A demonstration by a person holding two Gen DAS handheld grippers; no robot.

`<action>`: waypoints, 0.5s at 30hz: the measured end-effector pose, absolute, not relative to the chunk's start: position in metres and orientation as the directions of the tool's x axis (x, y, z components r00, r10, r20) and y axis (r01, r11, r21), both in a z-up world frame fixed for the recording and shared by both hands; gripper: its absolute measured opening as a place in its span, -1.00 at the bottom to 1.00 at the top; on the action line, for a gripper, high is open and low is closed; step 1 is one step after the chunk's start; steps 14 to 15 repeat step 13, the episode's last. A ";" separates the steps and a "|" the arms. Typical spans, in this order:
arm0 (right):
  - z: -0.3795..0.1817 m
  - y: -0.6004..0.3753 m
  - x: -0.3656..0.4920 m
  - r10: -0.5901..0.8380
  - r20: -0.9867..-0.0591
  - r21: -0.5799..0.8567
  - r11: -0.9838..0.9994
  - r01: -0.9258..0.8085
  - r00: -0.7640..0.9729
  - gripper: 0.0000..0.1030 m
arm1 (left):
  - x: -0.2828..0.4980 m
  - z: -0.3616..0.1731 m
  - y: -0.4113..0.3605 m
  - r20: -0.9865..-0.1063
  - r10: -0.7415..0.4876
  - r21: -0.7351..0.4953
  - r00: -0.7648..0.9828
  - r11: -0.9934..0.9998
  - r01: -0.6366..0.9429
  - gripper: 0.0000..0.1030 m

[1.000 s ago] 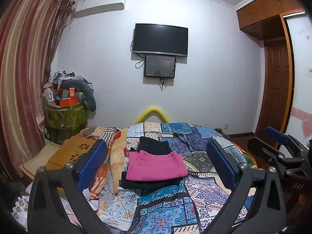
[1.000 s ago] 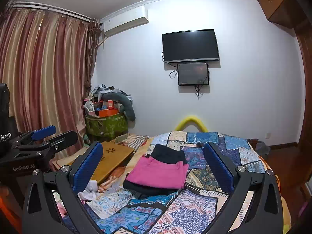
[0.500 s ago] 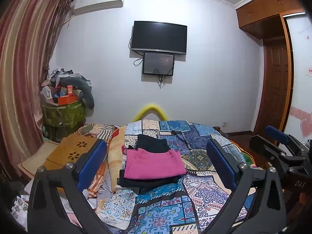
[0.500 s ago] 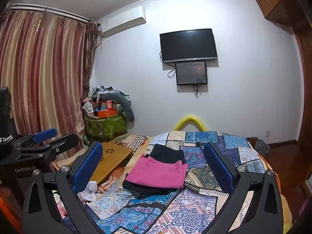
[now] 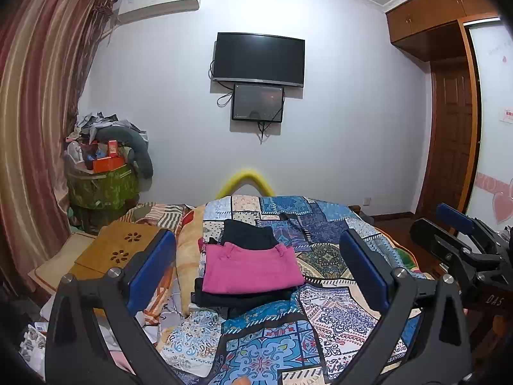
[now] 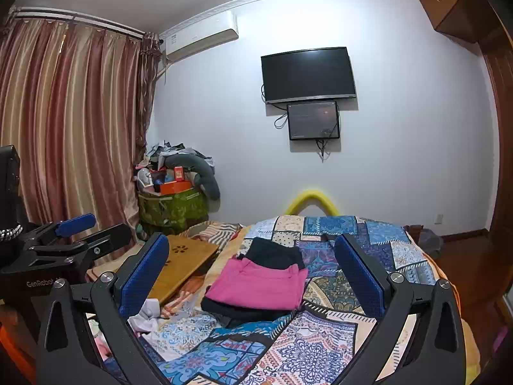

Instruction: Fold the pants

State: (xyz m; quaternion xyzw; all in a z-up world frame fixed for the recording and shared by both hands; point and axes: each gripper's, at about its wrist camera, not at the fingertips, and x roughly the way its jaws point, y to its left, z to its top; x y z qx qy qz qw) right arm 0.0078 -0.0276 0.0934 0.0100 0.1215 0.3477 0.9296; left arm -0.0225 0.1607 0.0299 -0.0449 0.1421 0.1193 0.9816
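From the left wrist view, the left gripper (image 5: 256, 276) hangs above the near end of the bed (image 5: 320, 320), its blue fingers (image 5: 150, 272) spread wide and holding nothing. Between them, near the middle of the patchwork bedspread and toward its left edge, lies the pink pants (image 5: 250, 268), folded flat on top of a dark folded garment (image 5: 247, 300), with another black garment (image 5: 248, 235) just behind. The right gripper's body (image 5: 465, 253) shows at the right edge. Compared with a second ago the view has barely shifted, only drifting a little; nothing on the bed has moved.

From the right wrist view, the right gripper (image 6: 253, 277) is likewise wide open and empty, well short of the pink pants (image 6: 259, 285). The left gripper (image 6: 64, 243) shows at the left edge, beside a wooden lap desk (image 6: 184, 266) off the bed's left side. This view too is almost unchanged.

The pile already looks folded and both tools stay clear, so I judge the folding done or a new piece not yet taken up.
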 end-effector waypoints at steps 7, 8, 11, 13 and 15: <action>0.095 -0.027 0.008 0.647 -0.221 0.103 0.759 -0.642 0.729 0.99 | -0.024 0.031 0.161 -0.287 0.212 -0.059 0.934 0.970 -0.238 1.00; 0.095 -0.027 0.008 0.647 -0.221 0.104 0.760 -0.642 0.730 0.99 | -0.024 0.031 0.160 -0.286 0.216 -0.055 0.934 0.969 -0.240 1.00; 0.095 -0.027 0.009 0.647 -0.222 0.105 0.760 -0.641 0.730 0.99 | -0.024 0.030 0.158 -0.285 0.212 -0.046 0.935 0.971 -0.234 1.00; 0.095 -0.026 0.010 0.646 -0.223 0.106 0.761 -0.640 0.730 0.99 | -0.023 0.029 0.158 -0.290 0.208 -0.045 0.934 0.972 -0.230 1.00; 0.095 -0.026 0.010 0.646 -0.223 0.106 0.761 -0.640 0.730 0.99 | -0.023 0.029 0.158 -0.290 0.208 -0.045 0.934 0.972 -0.230 1.00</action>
